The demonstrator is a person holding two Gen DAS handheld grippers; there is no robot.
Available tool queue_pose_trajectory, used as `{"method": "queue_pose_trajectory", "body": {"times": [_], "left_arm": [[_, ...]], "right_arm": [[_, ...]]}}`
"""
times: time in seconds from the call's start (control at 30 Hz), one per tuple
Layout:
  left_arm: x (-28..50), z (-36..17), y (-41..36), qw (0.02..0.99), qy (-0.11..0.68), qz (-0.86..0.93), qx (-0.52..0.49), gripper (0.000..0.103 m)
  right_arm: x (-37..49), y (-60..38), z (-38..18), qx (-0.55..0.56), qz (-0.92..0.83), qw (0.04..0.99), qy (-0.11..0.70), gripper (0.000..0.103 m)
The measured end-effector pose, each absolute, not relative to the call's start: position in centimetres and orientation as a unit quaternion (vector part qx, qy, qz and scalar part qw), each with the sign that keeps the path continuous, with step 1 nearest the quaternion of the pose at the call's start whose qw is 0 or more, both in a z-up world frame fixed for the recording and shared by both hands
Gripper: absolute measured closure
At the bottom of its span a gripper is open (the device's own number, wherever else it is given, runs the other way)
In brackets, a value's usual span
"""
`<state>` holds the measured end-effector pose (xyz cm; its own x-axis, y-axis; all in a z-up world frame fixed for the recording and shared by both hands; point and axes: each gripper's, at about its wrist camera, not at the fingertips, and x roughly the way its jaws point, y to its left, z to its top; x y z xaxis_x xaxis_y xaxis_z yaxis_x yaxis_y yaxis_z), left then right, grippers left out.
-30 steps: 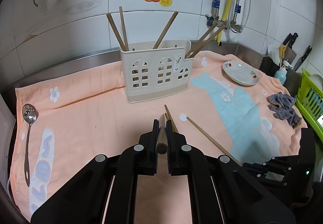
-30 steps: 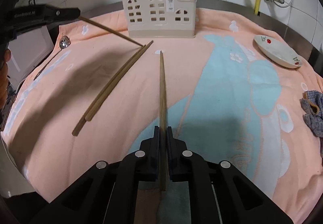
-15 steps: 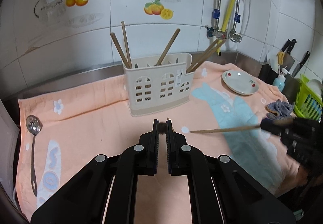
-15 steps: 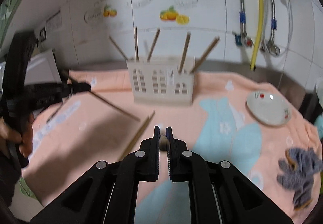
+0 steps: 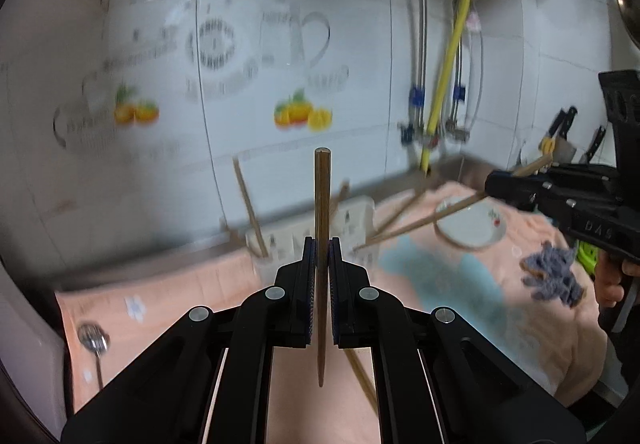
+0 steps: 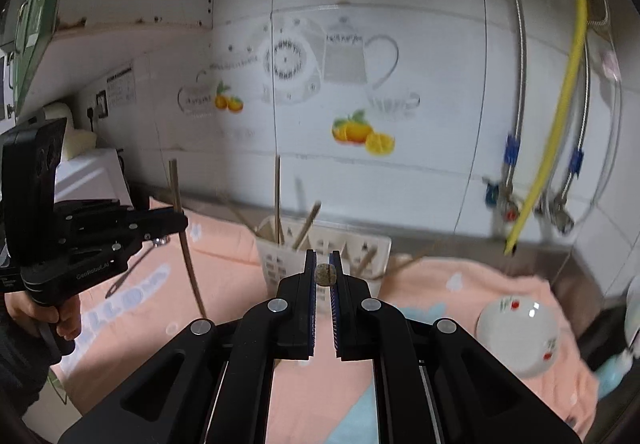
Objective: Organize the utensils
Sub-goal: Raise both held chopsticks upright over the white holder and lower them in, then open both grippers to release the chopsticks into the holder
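Observation:
My left gripper (image 5: 322, 244) is shut on a wooden chopstick (image 5: 322, 196) that stands nearly upright, thick end up. The right gripper (image 6: 323, 256) is shut on a second chopstick (image 6: 326, 274), seen end-on between its pads. Both hang above the peach towel (image 5: 168, 296), in front of the cream utensil holder (image 6: 276, 264), which has several chopsticks in it. In the left wrist view the right gripper (image 5: 490, 184) sits at the right, its chopstick (image 5: 420, 222) slanting down toward the holder (image 5: 356, 220). The right wrist view shows the left gripper (image 6: 182, 222) at the left.
One more chopstick (image 5: 360, 376) lies on the towel below my left gripper. A metal spoon (image 5: 94, 340) lies at the towel's left edge. A small white plate (image 6: 516, 328) and a grey cloth (image 5: 552, 276) sit at the right. Pipes and a yellow hose (image 6: 560, 104) hang on the tiled wall.
Both grippers have risen from the towel, each carrying its chopstick. The left chopstick has swung from lying forward to nearly upright. The right chopstick now points straight ahead.

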<state>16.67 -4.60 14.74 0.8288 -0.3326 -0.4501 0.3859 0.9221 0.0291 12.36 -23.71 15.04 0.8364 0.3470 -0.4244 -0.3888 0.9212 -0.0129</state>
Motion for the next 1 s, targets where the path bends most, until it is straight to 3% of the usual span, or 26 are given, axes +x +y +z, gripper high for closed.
{"method": "queue_pose_trajectory", "body": {"times": [0.23, 0.43, 1.0], "left_arm": [[19.3, 20.2, -5.6, 0.974, 0.142, -0.155, 0.082, 0.098], [22.9, 21.4, -6.0, 0.982, 0.112, -0.135, 0.075, 0.098], [29.1, 14.6, -4.2, 0.967, 0.207, -0.145, 0.021, 0.096]], "right_arm": [[14.4, -24.9, 18.1, -0.055, 0.177, 0.96, 0.208, 0.097], [17.6, -25.2, 17.9, -0.071, 0.164, 0.953, 0.243, 0.097], [23.9, -23.7, 13.9, -0.086, 0.158, 0.928, 0.326, 0.094]]}}
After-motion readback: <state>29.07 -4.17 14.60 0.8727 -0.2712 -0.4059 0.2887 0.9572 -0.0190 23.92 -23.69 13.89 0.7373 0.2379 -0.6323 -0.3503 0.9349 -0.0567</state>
